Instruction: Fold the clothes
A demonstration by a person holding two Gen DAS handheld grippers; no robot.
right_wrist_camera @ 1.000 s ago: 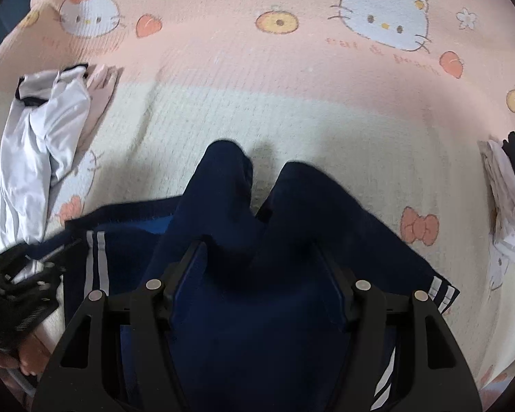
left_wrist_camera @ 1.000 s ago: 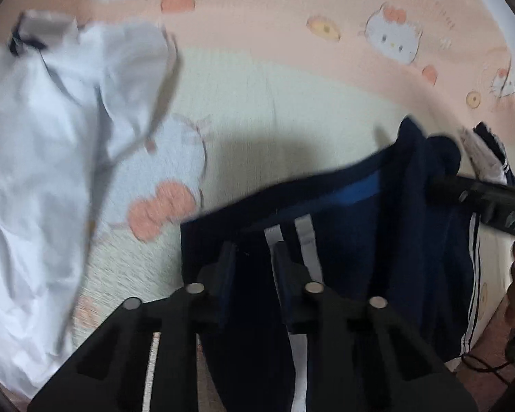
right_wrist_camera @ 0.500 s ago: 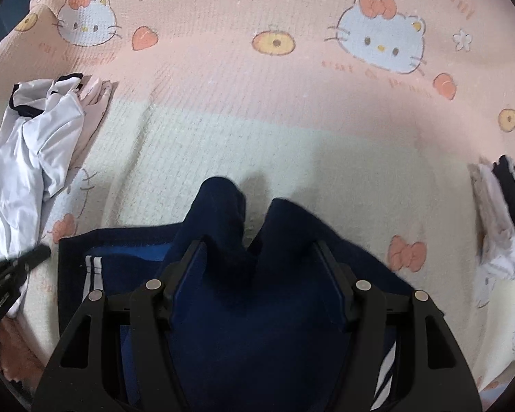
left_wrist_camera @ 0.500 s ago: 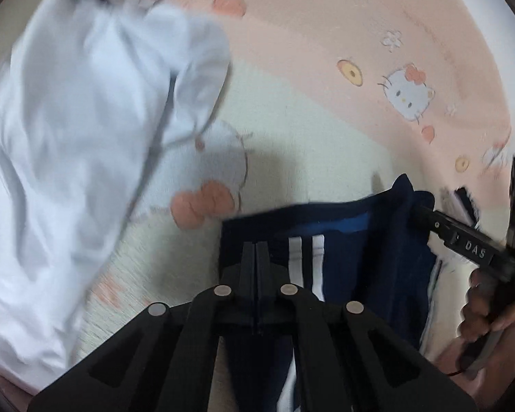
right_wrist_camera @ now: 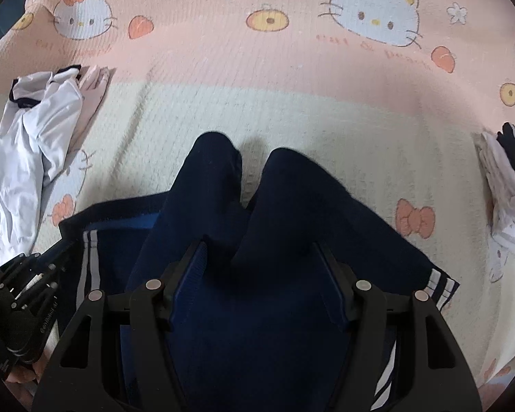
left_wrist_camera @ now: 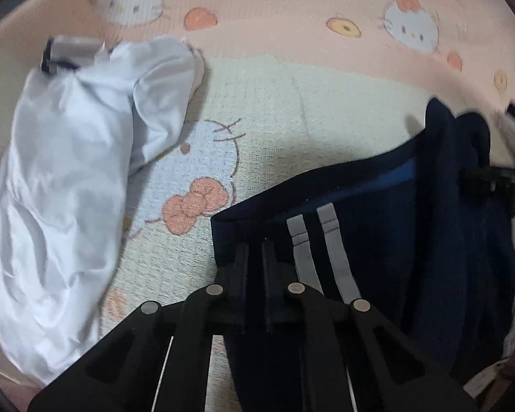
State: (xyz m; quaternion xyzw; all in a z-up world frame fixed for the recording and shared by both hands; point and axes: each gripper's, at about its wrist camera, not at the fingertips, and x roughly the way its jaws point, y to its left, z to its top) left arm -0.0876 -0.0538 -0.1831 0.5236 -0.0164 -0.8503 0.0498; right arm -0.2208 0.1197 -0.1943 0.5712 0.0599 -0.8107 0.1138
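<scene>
Both hand-held grippers clamp navy trousers (right_wrist_camera: 257,326): left (left_wrist_camera: 254,257) at the hem edge, right (right_wrist_camera: 257,257) on bunched cloth.

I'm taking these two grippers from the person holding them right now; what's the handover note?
Left gripper: jaws have just closed, pinching the edge of the navy trousers beside the grey stripes, with cloth between the fingers.
Right gripper: clamped on a bunched fold of the same trousers, raised in two humps.
A crumpled white garment lies to the left on the blanket.
Done: trousers gripped and partly gathered.
Left: lay the fold flat, then probably the white garment.
</scene>
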